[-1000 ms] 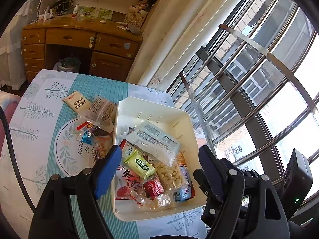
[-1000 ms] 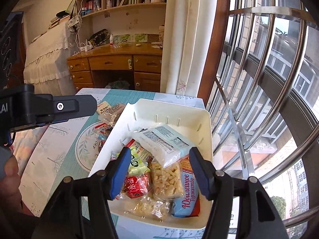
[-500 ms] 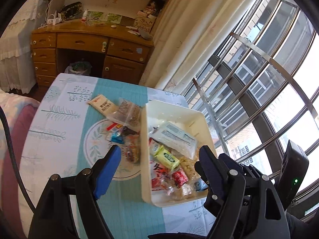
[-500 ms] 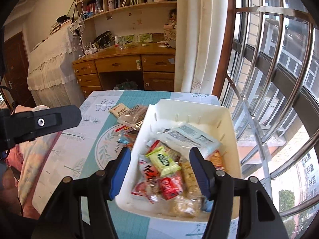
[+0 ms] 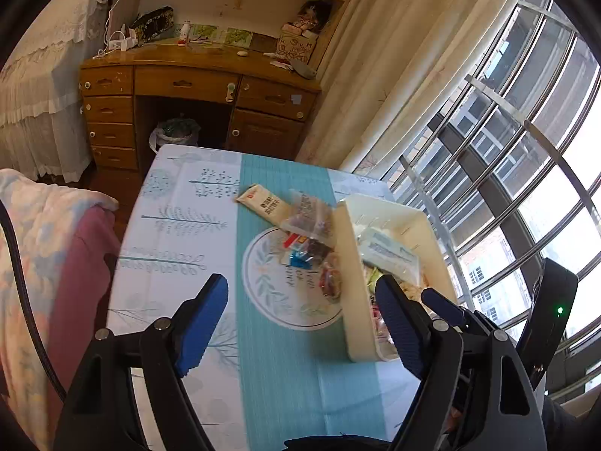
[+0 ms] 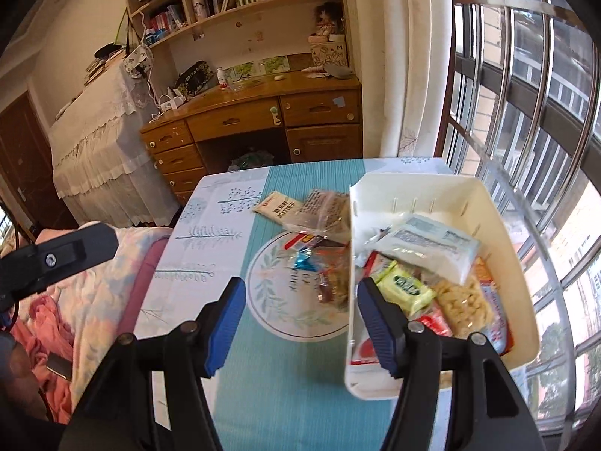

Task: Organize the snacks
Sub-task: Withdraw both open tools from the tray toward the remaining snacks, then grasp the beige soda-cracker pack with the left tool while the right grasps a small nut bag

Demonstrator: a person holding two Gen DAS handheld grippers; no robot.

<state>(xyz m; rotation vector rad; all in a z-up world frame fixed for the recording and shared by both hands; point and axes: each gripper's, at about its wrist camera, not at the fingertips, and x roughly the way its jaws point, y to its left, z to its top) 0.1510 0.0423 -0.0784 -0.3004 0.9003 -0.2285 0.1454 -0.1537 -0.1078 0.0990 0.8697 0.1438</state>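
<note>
A white bin [image 6: 499, 233] on the table's right side holds several snack packets, among them a large white-blue pack [image 6: 432, 248] and a green packet [image 6: 403, 289]. The bin also shows in the left wrist view [image 5: 351, 282]. Loose snacks lie left of it: a beige packet [image 5: 263, 205], a clear bag [image 5: 311, 218] and small candies [image 5: 300, 259]. My left gripper [image 5: 302, 325] is open and empty, above the table near the bin's near left corner. My right gripper [image 6: 300, 325] is open and empty, its right finger over the bin's left wall.
The table wears a teal and white cloth [image 5: 180, 221] with a round print. A bed with a pink blanket [image 5: 41, 248] lies at the left. A wooden desk [image 5: 195, 86] stands beyond the table. Barred windows [image 6: 526, 112] run along the right.
Both grippers have pulled back and shifted left from over the bin; the bin now sits right of centre and more of the table shows. Both stay open and empty.
</note>
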